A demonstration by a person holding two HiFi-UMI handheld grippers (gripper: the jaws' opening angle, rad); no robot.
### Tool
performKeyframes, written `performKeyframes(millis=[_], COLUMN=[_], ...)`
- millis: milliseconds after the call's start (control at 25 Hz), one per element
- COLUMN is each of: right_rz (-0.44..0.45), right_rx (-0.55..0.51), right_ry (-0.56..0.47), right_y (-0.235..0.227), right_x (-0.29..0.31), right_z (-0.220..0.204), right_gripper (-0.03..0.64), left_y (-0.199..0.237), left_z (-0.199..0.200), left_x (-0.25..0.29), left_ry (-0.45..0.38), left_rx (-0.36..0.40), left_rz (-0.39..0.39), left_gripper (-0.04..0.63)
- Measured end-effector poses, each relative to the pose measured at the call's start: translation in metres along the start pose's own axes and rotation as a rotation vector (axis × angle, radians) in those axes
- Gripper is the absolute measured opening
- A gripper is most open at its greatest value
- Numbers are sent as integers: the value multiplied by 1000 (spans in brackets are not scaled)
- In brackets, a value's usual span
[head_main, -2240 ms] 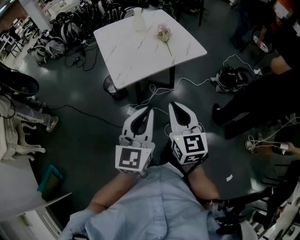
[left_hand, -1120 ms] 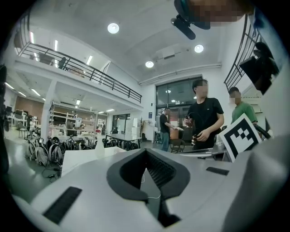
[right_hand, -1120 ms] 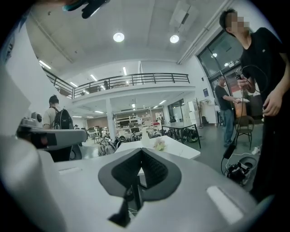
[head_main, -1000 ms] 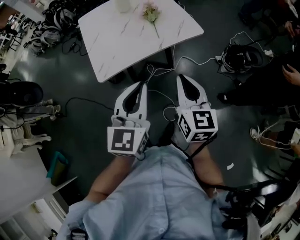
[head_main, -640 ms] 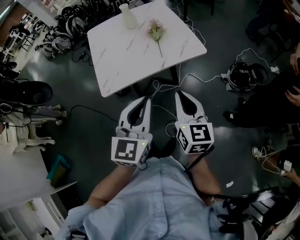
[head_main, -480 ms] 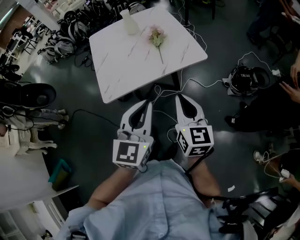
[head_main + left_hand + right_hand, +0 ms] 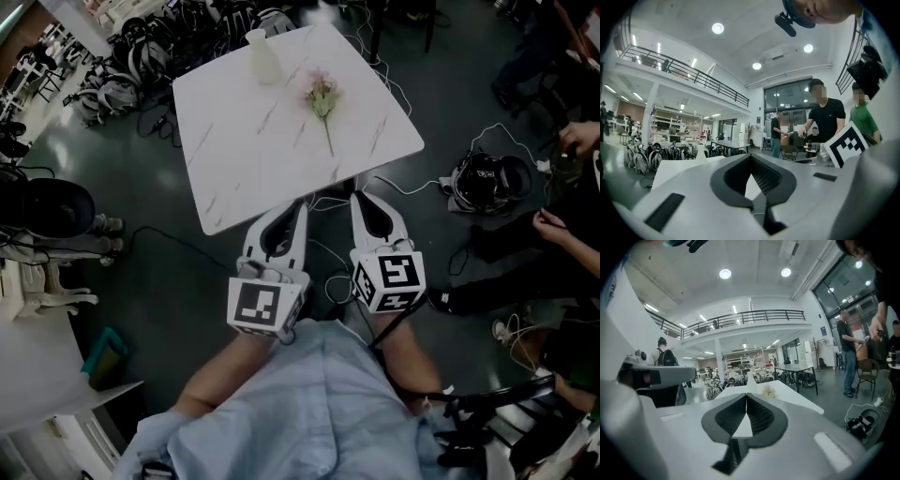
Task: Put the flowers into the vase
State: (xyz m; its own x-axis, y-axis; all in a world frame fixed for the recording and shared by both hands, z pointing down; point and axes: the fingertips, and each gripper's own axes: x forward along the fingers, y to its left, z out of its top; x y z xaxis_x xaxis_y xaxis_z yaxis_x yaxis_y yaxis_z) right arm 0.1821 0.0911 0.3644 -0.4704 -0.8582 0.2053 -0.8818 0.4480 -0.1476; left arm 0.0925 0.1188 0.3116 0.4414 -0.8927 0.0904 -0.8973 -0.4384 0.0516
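A pink flower sprig (image 7: 323,97) lies on the white marble table (image 7: 244,141), its stem toward me. The white vase (image 7: 263,54) stands upright near the table's far edge, left of the flowers. My left gripper (image 7: 300,207) and right gripper (image 7: 361,198) are side by side over the floor, just short of the table's near edge, both shut and empty. Past the jaws in the right gripper view (image 7: 746,395) are the flowers (image 7: 768,391) and the vase (image 7: 752,378). The left gripper view (image 7: 751,157) shows the vase (image 7: 701,151) at the left.
Cables (image 7: 394,187) trail over the dark floor under and beside the table. A headset (image 7: 485,178) lies on the floor at the right, near seated people's hands (image 7: 548,223). Piled gear (image 7: 122,66) sits behind the table; a black chair (image 7: 42,206) is at the left.
Both grippers have moved forward toward the table, which now sits closer to their tips. Their jaws stayed shut. The flowers and vase have not moved on the table.
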Motion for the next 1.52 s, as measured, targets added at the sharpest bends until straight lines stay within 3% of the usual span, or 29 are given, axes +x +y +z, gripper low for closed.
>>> performKeyframes(millis=[240,560,960,1200,1520], right_rz=[-12,-72,-114,-108,-88], right_rx=[-18,-34,-56,-41,4], right_ry=[31,63,133,152,331], right_y=[-6,-18,-37,-57,-94], right_x=[81,161,194,227,298], right_z=[11,24,29,28,-17], right_gripper=[15,31,140,153,212], left_y=[66,135,163,182,212], left_z=[2,6,9,1,-14], left_x=[48,93,116,136,195], left_ry=[-18,22,-10,25,90], left_rx=[-51,-79,-110,-120,-140], left_rz=[-1,-15,-23,9,22], left_gripper=[6,5,6,5,5])
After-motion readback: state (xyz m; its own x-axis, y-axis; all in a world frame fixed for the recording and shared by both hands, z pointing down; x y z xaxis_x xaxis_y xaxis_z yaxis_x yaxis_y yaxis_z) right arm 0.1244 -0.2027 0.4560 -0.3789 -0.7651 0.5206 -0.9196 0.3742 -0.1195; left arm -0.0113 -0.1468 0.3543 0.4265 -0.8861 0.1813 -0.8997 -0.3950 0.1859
